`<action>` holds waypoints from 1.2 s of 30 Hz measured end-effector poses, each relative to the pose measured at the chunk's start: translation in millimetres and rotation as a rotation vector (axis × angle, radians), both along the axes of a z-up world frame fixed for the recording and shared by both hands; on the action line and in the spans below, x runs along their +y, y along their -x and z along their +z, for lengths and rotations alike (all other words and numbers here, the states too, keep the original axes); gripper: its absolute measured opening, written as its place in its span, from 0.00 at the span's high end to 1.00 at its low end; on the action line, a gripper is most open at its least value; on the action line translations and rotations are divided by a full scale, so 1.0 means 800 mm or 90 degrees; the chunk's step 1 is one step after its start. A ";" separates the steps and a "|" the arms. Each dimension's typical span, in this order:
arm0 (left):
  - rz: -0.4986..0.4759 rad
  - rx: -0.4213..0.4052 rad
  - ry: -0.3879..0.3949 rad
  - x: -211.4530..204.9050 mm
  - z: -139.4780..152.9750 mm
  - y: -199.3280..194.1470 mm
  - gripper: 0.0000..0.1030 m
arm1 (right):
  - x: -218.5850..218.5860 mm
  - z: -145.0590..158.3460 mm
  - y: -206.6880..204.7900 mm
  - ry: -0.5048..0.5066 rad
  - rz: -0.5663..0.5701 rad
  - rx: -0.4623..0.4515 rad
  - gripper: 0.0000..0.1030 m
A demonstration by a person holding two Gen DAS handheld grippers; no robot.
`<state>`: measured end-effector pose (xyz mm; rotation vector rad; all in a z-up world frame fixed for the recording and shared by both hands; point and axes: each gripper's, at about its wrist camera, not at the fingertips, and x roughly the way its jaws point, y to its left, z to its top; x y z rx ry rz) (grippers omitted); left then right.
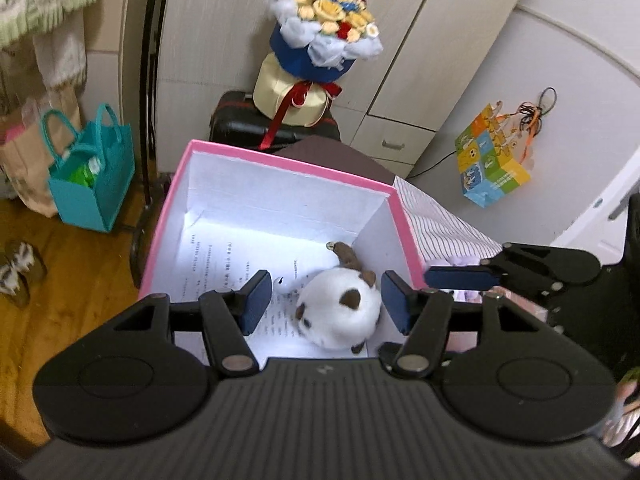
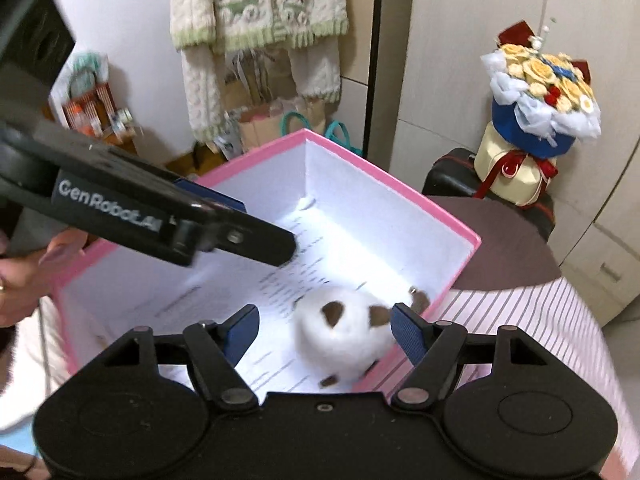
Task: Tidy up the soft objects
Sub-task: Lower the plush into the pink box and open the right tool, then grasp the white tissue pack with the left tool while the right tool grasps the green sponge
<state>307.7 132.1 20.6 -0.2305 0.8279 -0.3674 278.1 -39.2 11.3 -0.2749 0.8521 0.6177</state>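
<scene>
A white plush toy (image 1: pixel 336 316) with brown patches lies on the floor of an open pink box (image 1: pixel 280 158), in its near right corner, on a printed sheet (image 1: pixel 224 264). My left gripper (image 1: pixel 326 302) hangs above the box, open, with the plush showing below the gap and nothing between its pads. The right wrist view shows the same plush (image 2: pixel 340 328) in the pink box (image 2: pixel 360 160). My right gripper (image 2: pixel 324 332) is open above it and holds nothing. The left gripper (image 2: pixel 288 246) reaches in from the upper left, well away from the plush.
The box rests on a striped cloth (image 1: pixel 440 220). Behind it a flower bouquet (image 1: pixel 324 36) stands on a black suitcase (image 1: pixel 240 120). A teal bag (image 1: pixel 92 176) sits on the wooden floor at left. A knitted sweater (image 2: pixel 256 8) hangs on the wall. A hand (image 2: pixel 24 280) is at the left edge.
</scene>
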 end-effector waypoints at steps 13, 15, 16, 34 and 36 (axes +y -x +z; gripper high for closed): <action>-0.104 -0.109 -0.048 -0.023 0.066 0.138 0.42 | -0.074 0.061 0.104 -0.111 -0.018 -0.008 0.26; -0.130 -0.117 -0.047 -0.031 0.071 0.159 0.42 | -0.086 0.067 0.122 -0.115 -0.025 -0.013 0.26; -0.143 -0.120 -0.047 -0.035 0.073 0.170 0.42 | -0.092 0.070 0.131 -0.115 -0.030 -0.018 0.26; -0.257 -0.137 -0.097 -0.138 0.015 0.272 0.41 | -0.216 0.027 0.262 -0.105 -0.094 -0.109 0.25; -0.266 -0.134 -0.094 -0.149 0.003 0.274 0.40 | -0.227 0.013 0.268 -0.096 -0.101 -0.117 0.25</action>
